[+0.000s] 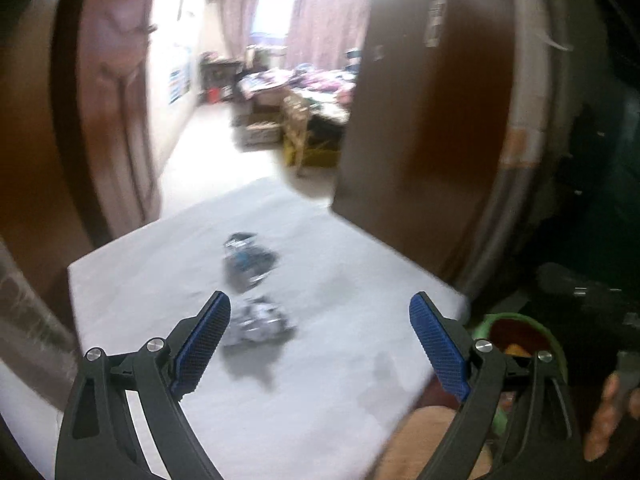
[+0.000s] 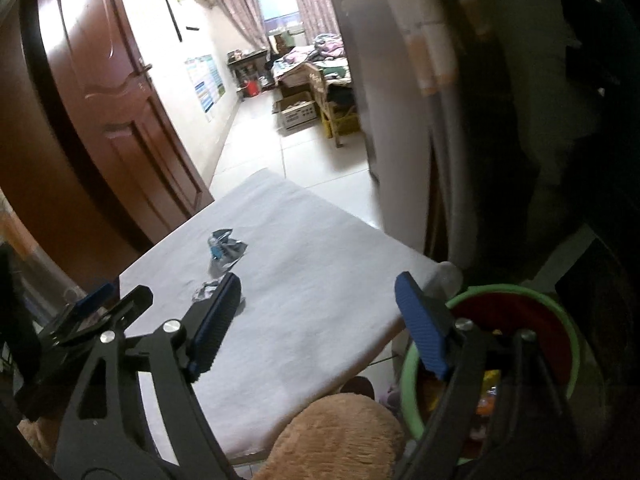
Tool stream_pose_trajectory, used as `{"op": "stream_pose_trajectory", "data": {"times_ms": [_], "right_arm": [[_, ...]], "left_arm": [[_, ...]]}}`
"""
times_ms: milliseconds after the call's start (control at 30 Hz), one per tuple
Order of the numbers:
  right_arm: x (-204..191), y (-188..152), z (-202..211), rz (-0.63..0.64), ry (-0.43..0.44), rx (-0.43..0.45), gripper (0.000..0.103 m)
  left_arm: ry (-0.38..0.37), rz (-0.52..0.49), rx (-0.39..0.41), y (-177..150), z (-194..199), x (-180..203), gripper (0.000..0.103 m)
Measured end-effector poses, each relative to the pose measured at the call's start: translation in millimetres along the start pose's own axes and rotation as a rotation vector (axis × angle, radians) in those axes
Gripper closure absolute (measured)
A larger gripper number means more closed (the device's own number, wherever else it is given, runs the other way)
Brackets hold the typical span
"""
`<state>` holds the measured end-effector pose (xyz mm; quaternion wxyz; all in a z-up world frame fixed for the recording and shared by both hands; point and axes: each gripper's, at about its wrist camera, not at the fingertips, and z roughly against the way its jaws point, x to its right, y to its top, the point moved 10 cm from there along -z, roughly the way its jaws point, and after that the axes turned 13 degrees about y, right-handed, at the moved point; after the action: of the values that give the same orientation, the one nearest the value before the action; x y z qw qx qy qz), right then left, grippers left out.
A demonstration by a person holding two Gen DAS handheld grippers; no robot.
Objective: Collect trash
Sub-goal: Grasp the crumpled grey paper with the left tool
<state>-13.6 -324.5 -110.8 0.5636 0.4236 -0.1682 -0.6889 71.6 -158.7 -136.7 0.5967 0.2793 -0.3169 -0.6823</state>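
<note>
Both empty, left gripper [image 1: 320,316] wide and right gripper [image 2: 318,292] open: drop left square over near wrapper [image 1: 260,322], clamp, carry to green bin [image 2: 560,312].

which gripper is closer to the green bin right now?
Right. The right gripper hangs open at the table edge with the green bin just beyond its right finger; the left gripper is open over the table, facing two wrappers.

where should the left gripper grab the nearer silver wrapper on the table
Pinch the crumpled silver wrapper across its raised, bunched middle, coming down from above with the left gripper, probably. It lies low on the grey table, so a side approach would likely just push it along.
</note>
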Motion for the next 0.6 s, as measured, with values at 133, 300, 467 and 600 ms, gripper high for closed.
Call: {"op": "stream_pose_trajectory", "data": {"times_ms": [133, 300, 467, 600], "right_arm": [[-6.5, -10.8, -20.8, 0.001, 0.014, -0.046, 0.025], [-14.0, -25.8, -53.7, -0.008, 0.046, -0.112, 0.025], [-23.1, -34.5, -81.6, -0.018, 0.088, -0.158, 0.024], [-31.5, -38.2, -102.4, -0.022, 0.125, -0.179, 0.021]], "left_arm": [[0.087, 0.067, -0.059, -12.9, -29.8, -51.8, 0.016], [0.146, 0.105, -0.152, -36.2, -69.7, -83.5, 0.016], [0.101, 0.038, -0.195, -43.8, -108.3, -63.4, 0.016], [0.086, -0.076, -0.224, -43.3, -144.6, -39.2, 0.016]]}}
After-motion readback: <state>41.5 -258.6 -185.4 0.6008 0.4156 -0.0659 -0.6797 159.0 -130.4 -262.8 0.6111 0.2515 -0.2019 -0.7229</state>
